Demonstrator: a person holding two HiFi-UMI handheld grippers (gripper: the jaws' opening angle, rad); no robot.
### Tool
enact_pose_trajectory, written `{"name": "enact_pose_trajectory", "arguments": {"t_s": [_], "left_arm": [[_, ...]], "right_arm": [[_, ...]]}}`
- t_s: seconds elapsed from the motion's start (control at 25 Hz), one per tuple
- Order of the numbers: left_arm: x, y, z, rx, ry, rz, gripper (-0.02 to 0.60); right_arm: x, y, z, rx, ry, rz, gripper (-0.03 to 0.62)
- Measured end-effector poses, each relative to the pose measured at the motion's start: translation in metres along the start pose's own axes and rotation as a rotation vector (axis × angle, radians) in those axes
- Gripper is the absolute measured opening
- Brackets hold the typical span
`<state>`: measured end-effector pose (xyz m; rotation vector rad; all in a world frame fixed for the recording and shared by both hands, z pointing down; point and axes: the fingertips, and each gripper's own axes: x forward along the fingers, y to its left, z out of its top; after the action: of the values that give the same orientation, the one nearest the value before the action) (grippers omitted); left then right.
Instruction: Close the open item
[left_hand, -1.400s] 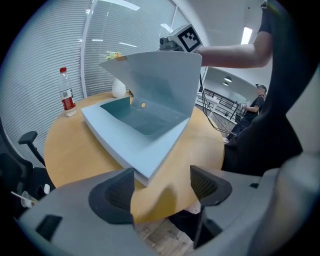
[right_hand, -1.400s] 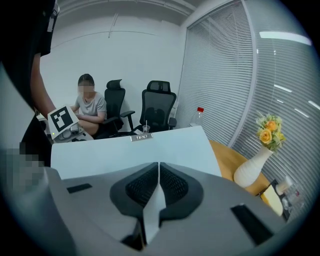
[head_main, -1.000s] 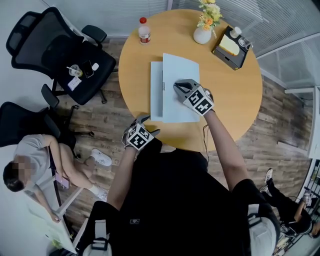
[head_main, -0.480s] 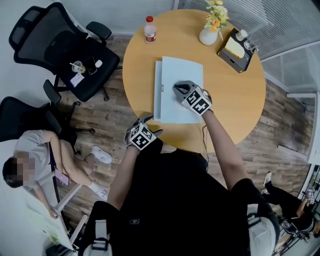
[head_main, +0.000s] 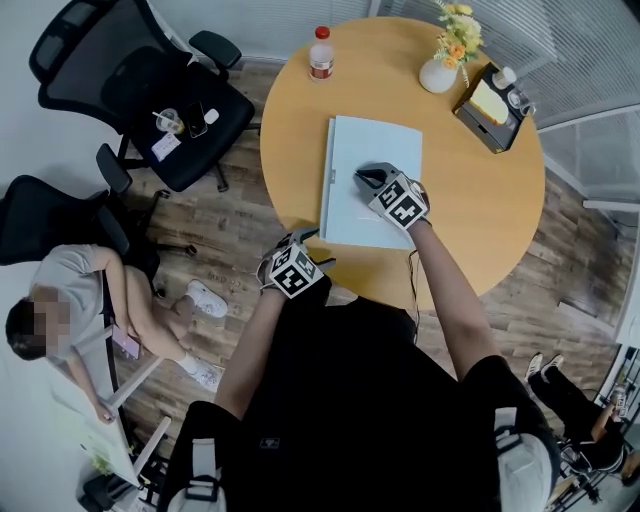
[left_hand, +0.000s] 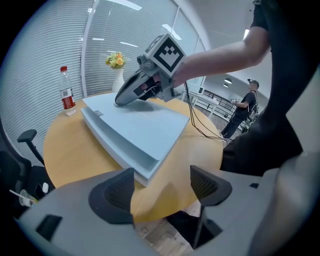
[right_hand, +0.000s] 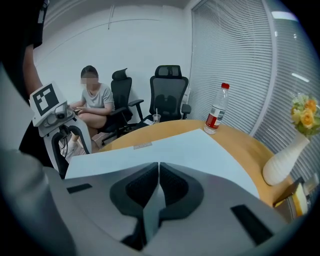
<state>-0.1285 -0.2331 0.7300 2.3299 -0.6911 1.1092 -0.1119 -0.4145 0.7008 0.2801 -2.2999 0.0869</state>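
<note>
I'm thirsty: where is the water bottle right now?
In the head view the bottle stands upright at the far edge of the round table, left of the flower vase and just beyond the pale blue folder.

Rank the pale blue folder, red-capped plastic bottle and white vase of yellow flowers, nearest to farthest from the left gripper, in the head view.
From the left gripper:
1. Pale blue folder, just ahead on the table.
2. Red-capped plastic bottle, at the far edge.
3. White vase of yellow flowers, far edge, further right.
</note>
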Motion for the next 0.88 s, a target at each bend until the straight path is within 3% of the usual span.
{"name": "enact_pose_trajectory", "arguments": {"t_s": [0.44, 0.88], "left_arm": [[-0.001, 0.001, -0.002, 0.006, 0.005, -0.008, 0.353], [0.001, 0.001, -0.002, 0.017, 0.017, -0.014, 0.353]], "right_arm": [[0.017, 0.006, -0.005, -0.020, 0.053, 0.012, 0.008], [0.029, 0.009, -0.014, -0.050, 0.070, -0.047, 0.008]]}}
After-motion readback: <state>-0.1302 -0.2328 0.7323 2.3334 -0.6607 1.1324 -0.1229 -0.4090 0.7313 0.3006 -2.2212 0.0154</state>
